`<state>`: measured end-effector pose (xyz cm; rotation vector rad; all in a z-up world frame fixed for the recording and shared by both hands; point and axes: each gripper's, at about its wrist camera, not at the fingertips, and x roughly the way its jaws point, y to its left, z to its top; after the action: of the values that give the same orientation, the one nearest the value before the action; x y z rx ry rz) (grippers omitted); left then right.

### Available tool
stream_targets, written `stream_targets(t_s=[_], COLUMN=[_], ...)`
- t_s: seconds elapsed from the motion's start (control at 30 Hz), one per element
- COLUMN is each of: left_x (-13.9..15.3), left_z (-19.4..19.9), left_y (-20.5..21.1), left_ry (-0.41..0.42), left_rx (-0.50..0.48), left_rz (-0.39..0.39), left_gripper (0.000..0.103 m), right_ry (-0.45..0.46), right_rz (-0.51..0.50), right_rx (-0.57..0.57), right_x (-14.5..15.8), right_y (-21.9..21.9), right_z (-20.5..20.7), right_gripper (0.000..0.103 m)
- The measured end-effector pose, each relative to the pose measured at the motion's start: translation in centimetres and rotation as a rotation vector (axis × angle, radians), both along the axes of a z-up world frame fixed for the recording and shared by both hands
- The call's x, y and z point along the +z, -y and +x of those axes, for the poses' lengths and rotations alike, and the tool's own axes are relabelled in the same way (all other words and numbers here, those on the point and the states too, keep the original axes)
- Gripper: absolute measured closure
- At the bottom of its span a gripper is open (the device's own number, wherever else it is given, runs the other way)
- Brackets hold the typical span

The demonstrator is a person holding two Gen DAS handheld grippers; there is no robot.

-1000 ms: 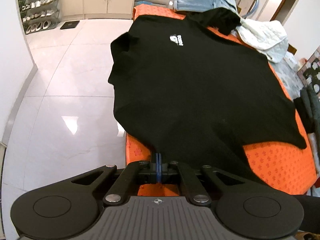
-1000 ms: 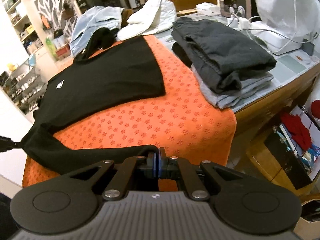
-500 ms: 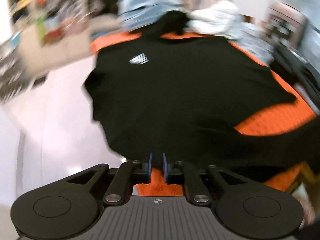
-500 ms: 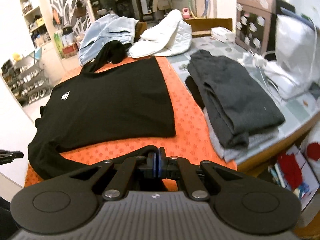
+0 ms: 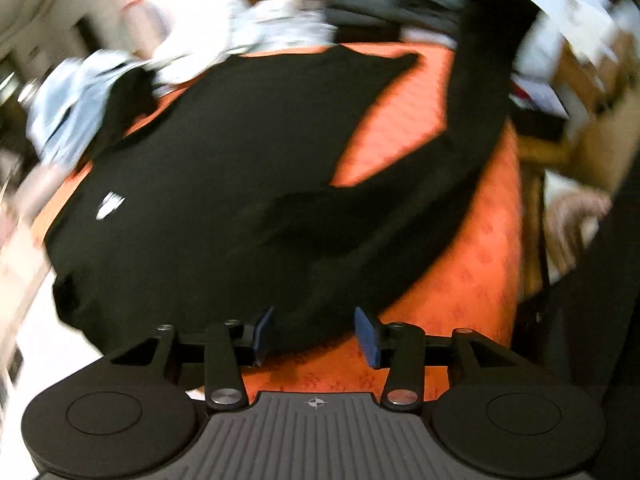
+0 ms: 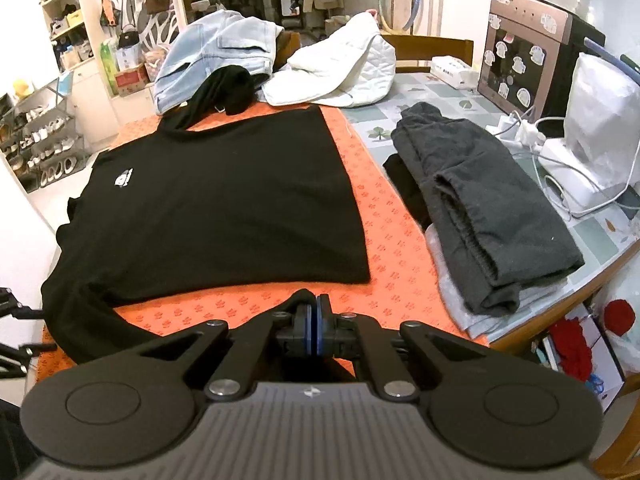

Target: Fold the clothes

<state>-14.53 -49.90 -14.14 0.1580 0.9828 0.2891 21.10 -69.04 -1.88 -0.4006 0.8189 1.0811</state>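
Right wrist view shows the orange flower-patterned mat [image 6: 400, 240] on the table, with the black long-sleeved shirt [image 6: 216, 200] spread flat across it. One long black sleeve [image 6: 100, 316] trails to the near edge, and the right gripper [image 6: 314, 330] keeps pinching its cuff, now lifted higher. A second ago the left gripper [image 5: 316, 334] also pinched cloth; its jaws are opening above the fabric, gripping nothing, so the sleeve fold now hangs on one hand.

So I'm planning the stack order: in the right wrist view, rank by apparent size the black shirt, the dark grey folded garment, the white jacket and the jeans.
1. Black shirt, clearly largest.
2. Dark grey folded garment.
3-4. White jacket and jeans look alike; both lie farther back and crumpled, so unranked.
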Motion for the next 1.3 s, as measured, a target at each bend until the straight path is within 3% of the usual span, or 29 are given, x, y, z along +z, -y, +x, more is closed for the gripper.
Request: stream_targets(t_s=[0.2, 0.23, 0.27, 0.3, 0.43, 0.6, 0.77, 1.03, 1.3], left_x=[-1.8, -2.1, -2.1, -2.1, -0.9, 2.4, 4.3, 4.6, 3.2], left_z=[0.8, 0.9, 0.9, 0.9, 0.3, -0.4, 0.5, 3.5, 4.5], left_y=[1.4, 1.5, 1.5, 1.4, 0.6, -2.3, -6.3, -12.9, -18.0], left_ry=[-0.045, -0.041, -0.034, -0.017, 0.071, 0.171, 0.218, 0.221, 0.229], left_rx=[-0.117, -0.121, -0.115, -0.102, -0.031, 0.111, 0.280, 0.549, 0.801], left_rz=[0.060, 0.067, 0.070, 0.070, 0.030, -0.124, -0.276, -0.463, -0.540], left_gripper=[0.058, 0.069, 0.091, 0.098, 0.099, 0.099, 0.099, 0.099, 0.099], right_ry=[-0.007, -0.007, -0.003, 0.000, 0.012, 0.017, -0.014, -0.165, -0.242], right_rz=[-0.006, -0.003, 0.002, 0.008, 0.030, 0.053, 0.046, -0.066, -0.117], right_rx=[-0.039, -0.047, -0.054, -0.060, -0.086, -0.103, -0.104, -0.028, 0.133], right_x=[-0.7, -0.6, -0.5, -0.3, 0.3, 1.5, 1.7, -2.6, -5.1], right_y=[0.7, 0.9, 1.1, 1.3, 2.0, 1.2, -2.4, -12.7, -25.9], right_z=[-0.3, -0.3, -0.3, -0.2, 0.1, 2.2, 6.2, 15.4, 21.0], right_gripper=[0.100, 0.100, 0.100, 0.100, 0.100, 0.100, 0.100, 0.100, 0.100])
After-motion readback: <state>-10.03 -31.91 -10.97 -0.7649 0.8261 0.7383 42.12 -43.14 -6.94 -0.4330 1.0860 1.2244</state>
